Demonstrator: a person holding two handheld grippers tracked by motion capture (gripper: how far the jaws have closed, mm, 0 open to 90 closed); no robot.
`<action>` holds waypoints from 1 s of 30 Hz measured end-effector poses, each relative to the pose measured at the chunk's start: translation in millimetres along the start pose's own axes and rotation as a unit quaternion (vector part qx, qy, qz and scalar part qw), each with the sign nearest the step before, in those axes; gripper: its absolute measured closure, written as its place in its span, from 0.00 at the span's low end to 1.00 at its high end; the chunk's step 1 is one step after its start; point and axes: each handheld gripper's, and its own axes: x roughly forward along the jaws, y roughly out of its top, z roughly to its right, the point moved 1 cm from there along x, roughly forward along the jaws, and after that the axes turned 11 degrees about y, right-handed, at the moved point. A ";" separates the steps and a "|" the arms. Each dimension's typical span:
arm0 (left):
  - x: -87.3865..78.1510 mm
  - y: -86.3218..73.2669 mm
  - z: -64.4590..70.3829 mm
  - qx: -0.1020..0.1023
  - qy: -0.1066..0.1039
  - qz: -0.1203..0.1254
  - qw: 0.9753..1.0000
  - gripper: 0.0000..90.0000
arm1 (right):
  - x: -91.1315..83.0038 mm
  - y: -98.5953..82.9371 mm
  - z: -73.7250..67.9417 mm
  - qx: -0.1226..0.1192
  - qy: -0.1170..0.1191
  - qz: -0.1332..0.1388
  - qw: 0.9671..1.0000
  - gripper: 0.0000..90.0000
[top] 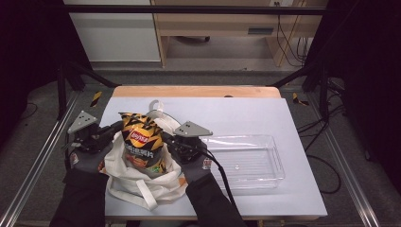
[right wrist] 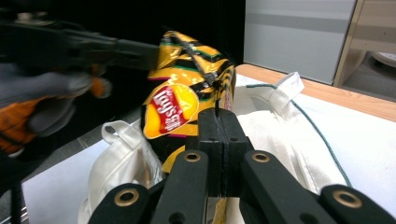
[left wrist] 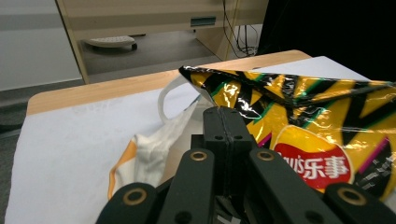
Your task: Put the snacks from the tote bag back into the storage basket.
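Observation:
A yellow and black chip bag (top: 140,142) (left wrist: 308,121) (right wrist: 175,107) stands upright in the mouth of a white cloth tote bag (top: 142,187) (left wrist: 149,154) (right wrist: 280,135) on the table's near left. My left gripper (top: 116,128) (left wrist: 223,114) is shut on the chip bag's upper left edge. My right gripper (top: 166,138) (right wrist: 218,116) is shut on its right edge. In the right gripper view the left gripper (right wrist: 140,49) reaches in from the left to the bag's top corner. The chip bag's lower part is hidden inside the tote.
A clear plastic tray (top: 265,176) lies to the right of the tote, with nothing in it. A white mat (top: 246,113) covers the wooden table. The tote's handles lie loose at its far and near sides. Metal frame rails run along both sides of the table.

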 end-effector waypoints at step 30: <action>21.1 1.4 -2.9 -0.002 -0.011 -0.010 1.000 1.00 | 9.5 -4.1 -2.0 -0.011 -0.014 -0.003 1.000 0.89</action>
